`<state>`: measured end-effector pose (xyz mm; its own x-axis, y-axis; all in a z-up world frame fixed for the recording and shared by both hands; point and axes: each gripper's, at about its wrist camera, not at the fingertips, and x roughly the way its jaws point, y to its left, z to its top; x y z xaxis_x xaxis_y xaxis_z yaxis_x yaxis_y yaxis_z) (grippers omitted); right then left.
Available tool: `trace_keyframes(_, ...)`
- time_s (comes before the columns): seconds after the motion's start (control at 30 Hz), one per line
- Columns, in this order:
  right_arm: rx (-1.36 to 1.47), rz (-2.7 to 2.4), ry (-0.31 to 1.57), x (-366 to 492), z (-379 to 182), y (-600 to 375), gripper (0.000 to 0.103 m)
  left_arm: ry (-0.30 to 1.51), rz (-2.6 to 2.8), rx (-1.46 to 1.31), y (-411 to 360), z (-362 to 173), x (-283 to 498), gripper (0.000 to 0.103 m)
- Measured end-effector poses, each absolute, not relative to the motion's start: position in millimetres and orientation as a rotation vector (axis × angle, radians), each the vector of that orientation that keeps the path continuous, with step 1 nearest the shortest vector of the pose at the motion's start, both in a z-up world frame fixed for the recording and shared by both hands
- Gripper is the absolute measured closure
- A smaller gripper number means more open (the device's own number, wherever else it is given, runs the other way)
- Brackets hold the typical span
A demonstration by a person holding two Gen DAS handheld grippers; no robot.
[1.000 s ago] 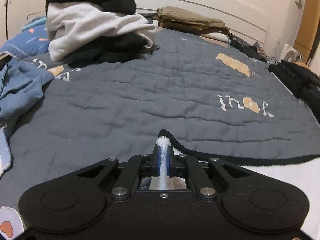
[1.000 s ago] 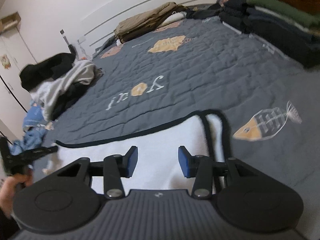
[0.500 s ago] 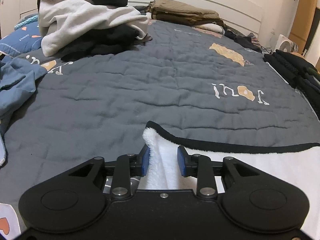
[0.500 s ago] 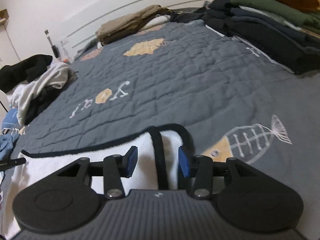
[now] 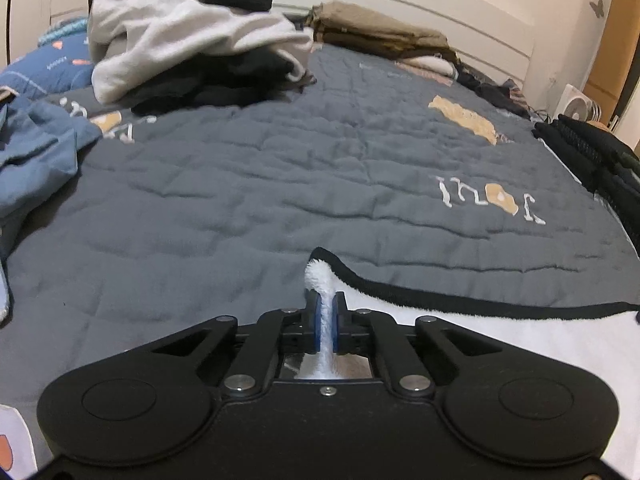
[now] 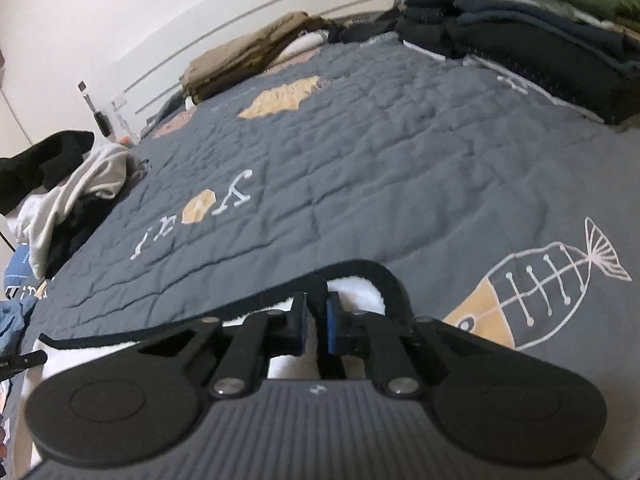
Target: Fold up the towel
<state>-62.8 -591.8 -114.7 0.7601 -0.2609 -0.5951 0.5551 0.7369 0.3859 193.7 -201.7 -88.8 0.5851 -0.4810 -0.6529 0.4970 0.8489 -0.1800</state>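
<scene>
A white towel (image 5: 500, 344) with a black border lies flat on the grey quilt (image 5: 320, 180), near the bed's front edge. In the left wrist view my left gripper (image 5: 326, 322) is shut on the towel's left corner, and a white tuft sticks up past the blue pads. In the right wrist view the towel (image 6: 356, 286) ends in a rounded right corner. My right gripper (image 6: 316, 324) is shut on the black border strip there, which runs between its blue pads. The gripper bodies hide the near part of the towel.
A heap of white and black clothes (image 5: 180, 48) sits at the far left, with a blue garment (image 5: 36, 160) beside it. Folded brown clothes (image 5: 380, 36) lie by the headboard. A stack of dark folded clothes (image 6: 540, 40) lines the right side.
The left gripper held the corner, opened half a second ago, and has shut on it again. The right gripper moved to the towel's right corner and shut on the border.
</scene>
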Motion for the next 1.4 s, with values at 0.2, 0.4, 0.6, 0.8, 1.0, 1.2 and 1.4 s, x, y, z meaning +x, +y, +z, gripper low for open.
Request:
trace_keyframes(0.2, 0.552, -0.505, 0.431, -70, -90, -596, 0.095, 0.709, -0.583, -0.015, -201, -78, 191, 0.098)
trace_keyframes(0.4, 0.403, -0.509, 0.560, -53, -119, -593, 0.094, 0.734, -0.572, 0.015, -209, -90, 194, 0.098)
trace_keyframes(0.6, 0.516, -0.467, 0.565, -67, -106, -601, 0.075, 0.787, -0.559, 0.032, -206, -99, 197, 0.091)
trace_keyframes(0.8, 0.507, -0.448, 0.618, -102, -90, -587, 0.059, 0.756, -0.542, 0.013, -195, -81, 189, 0.076)
trace_keyframes(1.0, 0.486, -0.408, 0.675, -145, -78, -558, 0.059, 0.731, -0.618, -0.014, -186, -51, 154, 0.073)
trace_keyframes(1.2, 0.514, -0.386, 0.701, -204, -78, -517, 0.059, 0.731, -0.710, -0.051, -184, -28, 100, 0.073)
trace_keyframes(1.4, 0.527, -0.409, 0.734, -261, -82, -479, 0.059, 0.711, -0.800, -0.068, -180, -18, 47, 0.068)
